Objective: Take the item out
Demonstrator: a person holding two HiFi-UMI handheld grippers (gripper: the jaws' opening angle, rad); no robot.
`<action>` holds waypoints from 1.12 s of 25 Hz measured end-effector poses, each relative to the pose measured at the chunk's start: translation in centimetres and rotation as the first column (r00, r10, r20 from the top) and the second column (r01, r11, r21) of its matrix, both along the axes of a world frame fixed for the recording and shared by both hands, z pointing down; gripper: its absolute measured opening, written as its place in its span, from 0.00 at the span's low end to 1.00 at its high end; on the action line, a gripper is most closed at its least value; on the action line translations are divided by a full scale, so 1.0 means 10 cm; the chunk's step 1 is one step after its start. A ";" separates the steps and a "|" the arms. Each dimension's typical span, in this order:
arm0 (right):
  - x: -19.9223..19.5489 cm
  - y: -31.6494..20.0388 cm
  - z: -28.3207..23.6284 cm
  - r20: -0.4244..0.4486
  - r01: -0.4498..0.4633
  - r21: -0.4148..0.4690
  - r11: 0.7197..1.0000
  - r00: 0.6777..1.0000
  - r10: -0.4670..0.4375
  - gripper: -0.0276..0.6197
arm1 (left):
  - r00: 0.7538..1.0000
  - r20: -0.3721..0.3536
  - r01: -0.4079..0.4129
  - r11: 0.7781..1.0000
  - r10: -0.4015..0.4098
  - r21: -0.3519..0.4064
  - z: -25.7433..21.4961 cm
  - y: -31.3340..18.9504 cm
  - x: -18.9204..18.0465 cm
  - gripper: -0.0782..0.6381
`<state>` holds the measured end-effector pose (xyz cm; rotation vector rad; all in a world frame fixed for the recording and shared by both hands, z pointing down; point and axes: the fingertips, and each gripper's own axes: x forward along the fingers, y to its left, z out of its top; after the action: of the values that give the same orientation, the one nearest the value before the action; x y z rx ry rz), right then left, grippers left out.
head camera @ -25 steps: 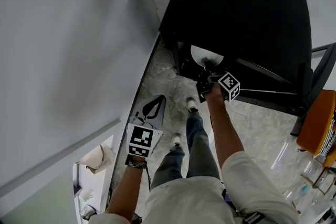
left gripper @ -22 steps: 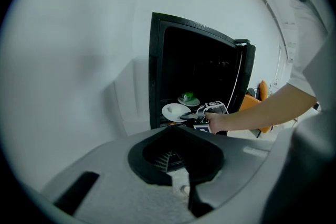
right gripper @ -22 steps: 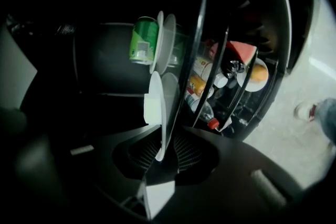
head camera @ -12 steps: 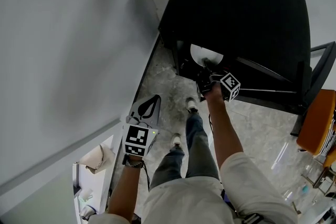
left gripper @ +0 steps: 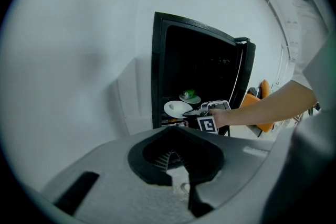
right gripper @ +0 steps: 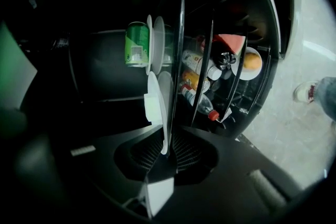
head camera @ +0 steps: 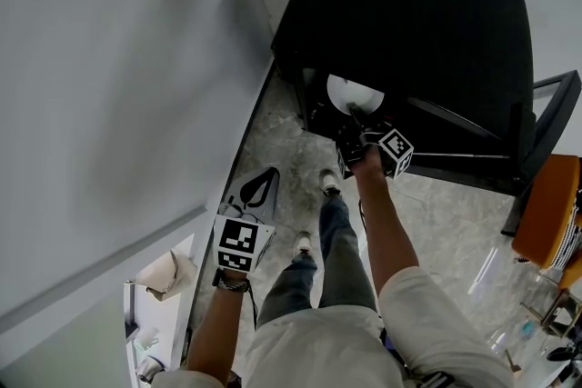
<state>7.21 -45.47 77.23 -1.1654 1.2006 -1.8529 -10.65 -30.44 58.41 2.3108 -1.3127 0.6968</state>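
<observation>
A white plate [head camera: 350, 93] lies on a shelf in the open black cabinet [head camera: 409, 23]. It also shows in the left gripper view as the white plate [left gripper: 177, 108]. My right gripper [head camera: 356, 115] reaches into the shelf at the plate's near rim. In the right gripper view, the plate [right gripper: 155, 102] stands edge-on and its rim sits between the jaws of the right gripper [right gripper: 164, 153]. Those jaws are closing around it, with the ribbed pads still a little apart from it. My left gripper [head camera: 268, 173] hangs low by the wall, shut and empty.
A green can [right gripper: 137, 43] stands on a second plate just behind. Bottles [right gripper: 202, 102] and an orange fruit [right gripper: 252, 62] fill the door racks to the right. An orange chair [head camera: 550, 209] stands at the right. The person's feet [head camera: 329, 182] are on the stone floor before the cabinet.
The right gripper stays at the plate's rim. The left gripper has shifted slightly down and to the left.
</observation>
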 end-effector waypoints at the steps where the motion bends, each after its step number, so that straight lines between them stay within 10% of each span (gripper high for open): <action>1: 0.00 0.00 0.00 0.004 -0.002 -0.003 1.000 1.000 0.002 0.11 | 1.000 0.000 -0.001 1.000 0.001 -0.001 0.00 0.01 0.01 0.12; 28: -0.04 0.08 -0.25 0.032 0.045 0.076 0.996 0.998 -0.048 0.07 | 1.000 0.006 -0.013 1.000 0.013 0.000 -0.04 0.11 0.04 0.12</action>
<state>6.77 -44.72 74.69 -1.0692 1.2776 -1.8378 -10.23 -29.34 58.03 2.3214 -1.3012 0.7081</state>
